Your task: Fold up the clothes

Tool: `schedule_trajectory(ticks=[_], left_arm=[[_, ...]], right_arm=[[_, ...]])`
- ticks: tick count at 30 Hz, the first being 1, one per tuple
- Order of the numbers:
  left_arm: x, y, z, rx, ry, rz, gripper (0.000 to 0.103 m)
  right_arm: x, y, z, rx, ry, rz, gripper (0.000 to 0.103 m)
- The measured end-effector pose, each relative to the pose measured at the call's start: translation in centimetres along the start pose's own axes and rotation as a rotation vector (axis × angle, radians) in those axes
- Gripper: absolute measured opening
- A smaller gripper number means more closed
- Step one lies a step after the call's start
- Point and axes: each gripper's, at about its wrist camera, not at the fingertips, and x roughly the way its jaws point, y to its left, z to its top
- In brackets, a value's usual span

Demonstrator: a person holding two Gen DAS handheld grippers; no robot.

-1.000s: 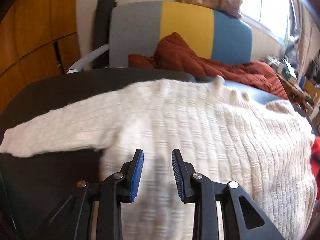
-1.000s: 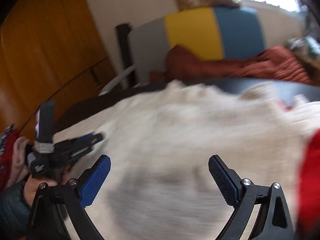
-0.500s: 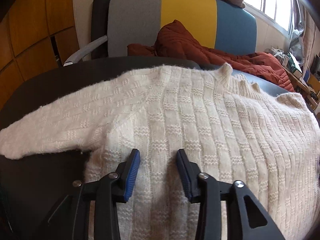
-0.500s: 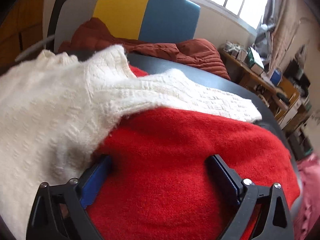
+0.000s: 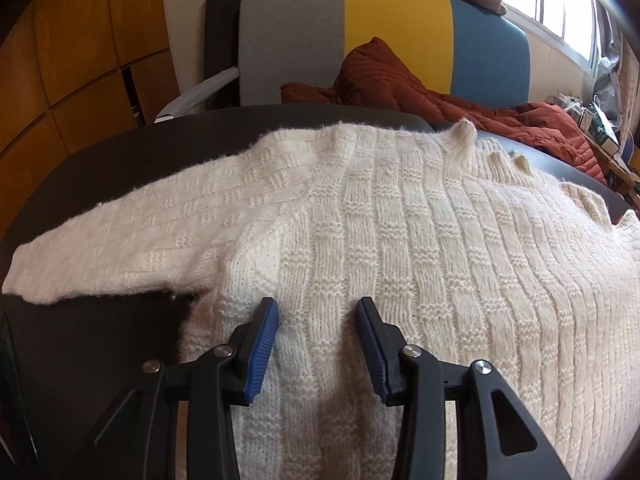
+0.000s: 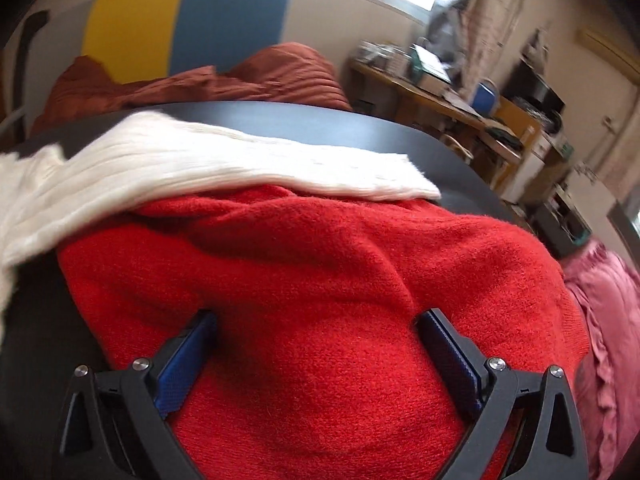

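While the white sweater (image 5: 400, 240) is spread flat on the dark table (image 5: 100, 352), its left sleeve (image 5: 132, 248) is stretched out long to the left. The left claw (image 5: 318, 314) is held partly open, with nothing gripped, over the sweater's body just right of that sleeve. At the right, the right claw (image 6: 316, 328) is opened wide over a red sweater (image 6: 320, 272), and the white right sleeve (image 6: 240, 164) is laid across beyond it.
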Motion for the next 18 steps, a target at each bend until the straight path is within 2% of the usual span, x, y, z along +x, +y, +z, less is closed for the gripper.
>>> schedule_trajectory(ticks=[6, 10, 12, 15, 16, 18], left_arm=[[-1.0, 2.7, -1.8, -0.031, -0.002, 0.052, 0.043], [-1.6, 4.2, -2.7, -0.066, -0.006, 0.043, 0.043], [-2.1, 4.5, -3.1, -0.073, -0.010, 0.024, 0.043], [-3.1, 4.4, -3.4, -0.053, -0.014, 0.011, 0.043], [-3.4, 4.4, -3.4, -0.049, -0.019, 0.004, 0.043], [-4.1, 4.4, -2.9, -0.042, -0.034, -0.019, 0.043]], right_arm=[[1.9, -4.4, 1.3, 0.125, 0.073, -0.114, 0.102], [1.2, -5.7, 2.1, 0.188, 0.091, -0.169, 0.102], [-0.8, -5.4, 2.2, 0.197, 0.046, -0.201, 0.102], [-4.8, -4.5, 2.4, 0.205, -0.072, -0.218, 0.103], [-6.2, -3.6, 2.4, 0.196, -0.110, -0.196, 0.103], [-8.7, -0.6, 2.6, 0.172, -0.166, -0.095, 0.103]])
